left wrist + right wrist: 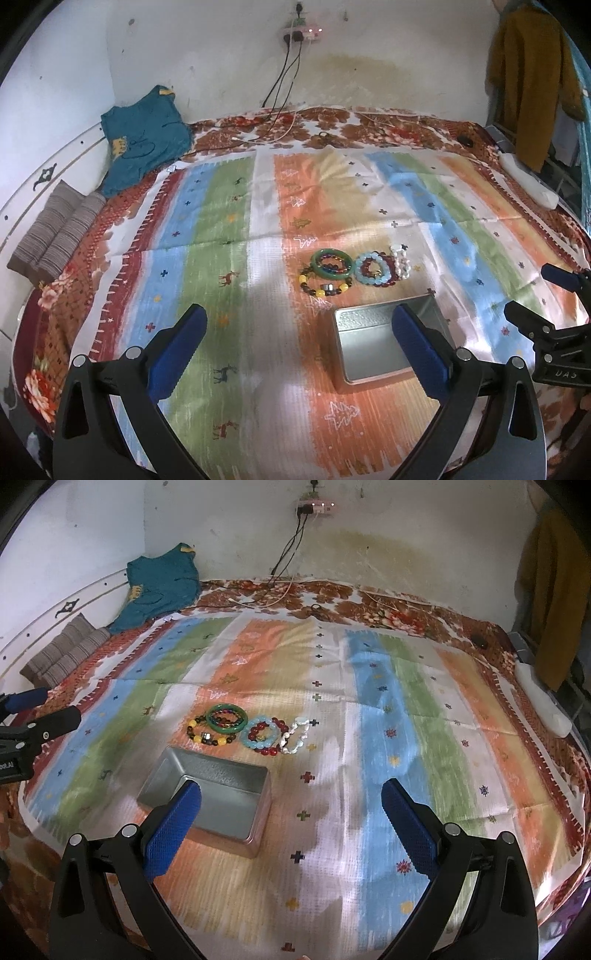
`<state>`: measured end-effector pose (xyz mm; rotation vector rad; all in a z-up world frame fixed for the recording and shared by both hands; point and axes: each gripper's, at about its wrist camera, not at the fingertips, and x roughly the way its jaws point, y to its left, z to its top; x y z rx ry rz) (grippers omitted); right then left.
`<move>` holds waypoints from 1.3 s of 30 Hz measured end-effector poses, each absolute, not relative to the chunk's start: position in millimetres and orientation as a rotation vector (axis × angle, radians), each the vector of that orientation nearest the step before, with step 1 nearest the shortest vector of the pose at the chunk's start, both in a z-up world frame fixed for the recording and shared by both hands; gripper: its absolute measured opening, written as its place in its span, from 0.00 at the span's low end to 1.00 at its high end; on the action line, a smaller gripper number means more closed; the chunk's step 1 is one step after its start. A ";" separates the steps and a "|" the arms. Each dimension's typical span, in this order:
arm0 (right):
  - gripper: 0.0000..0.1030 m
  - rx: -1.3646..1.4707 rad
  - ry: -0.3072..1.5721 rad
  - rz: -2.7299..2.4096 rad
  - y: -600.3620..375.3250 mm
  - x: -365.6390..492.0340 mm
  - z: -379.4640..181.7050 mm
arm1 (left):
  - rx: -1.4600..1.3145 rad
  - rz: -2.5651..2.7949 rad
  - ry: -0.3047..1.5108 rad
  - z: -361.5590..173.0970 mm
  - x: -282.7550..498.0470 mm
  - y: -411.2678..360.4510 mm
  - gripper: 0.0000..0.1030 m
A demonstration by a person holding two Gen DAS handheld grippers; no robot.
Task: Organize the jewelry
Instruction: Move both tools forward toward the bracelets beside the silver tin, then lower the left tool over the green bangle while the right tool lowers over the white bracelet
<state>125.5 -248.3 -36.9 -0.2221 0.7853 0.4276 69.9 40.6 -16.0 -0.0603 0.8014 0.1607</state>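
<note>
Several bracelets lie in a row on the striped cloth: a green bangle (330, 263) (226, 718) over a yellow and brown bead bracelet (325, 286) (207, 734), a pale blue bead bracelet (372, 269) (258, 734) with a dark red one (388, 281) (275, 738), and a white bead bracelet (402, 261) (295, 740). An empty metal tin (373, 347) (218, 805) sits just in front of them. My left gripper (299, 323) is open over the cloth to the tin's left. My right gripper (291, 799) is open to the tin's right. Neither holds anything.
A folded teal garment (146, 140) and a striped cushion (55, 232) lie at the back left by the wall. Cables (284, 85) hang from a wall socket onto the bed. A white power strip (543, 705) lies at the right edge; a mustard garment (532, 81) hangs there.
</note>
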 end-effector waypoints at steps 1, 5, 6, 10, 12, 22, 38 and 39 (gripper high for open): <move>0.96 -0.225 0.789 0.428 -248.0 126.8 -37.5 | -0.062 0.159 0.805 -16.6 71.2 41.6 0.95; 0.96 -0.230 0.801 0.431 -245.3 133.2 -38.1 | -0.057 0.159 0.818 -17.7 77.7 43.0 0.95; 0.96 -0.229 0.802 0.430 -245.0 134.9 -38.1 | -0.057 0.160 0.820 -17.6 79.7 43.2 0.95; 0.96 -0.232 0.812 0.429 -240.8 142.6 -39.6 | -0.051 0.167 0.831 -18.1 91.0 44.3 0.95; 0.96 -0.237 0.819 0.427 -238.6 146.6 -41.0 | -0.052 0.173 0.841 -19.4 97.5 46.8 0.95; 0.96 -0.245 0.854 0.431 -227.0 167.9 -47.2 | -0.077 0.205 0.876 -24.0 123.0 60.6 0.95; 0.96 -0.270 0.934 0.393 -215.1 214.2 -69.0 | -0.051 0.215 0.955 -40.2 168.8 63.5 0.95; 0.96 -0.262 0.939 0.393 -215.4 217.2 -69.6 | -0.048 0.215 0.959 -41.4 171.4 63.3 0.95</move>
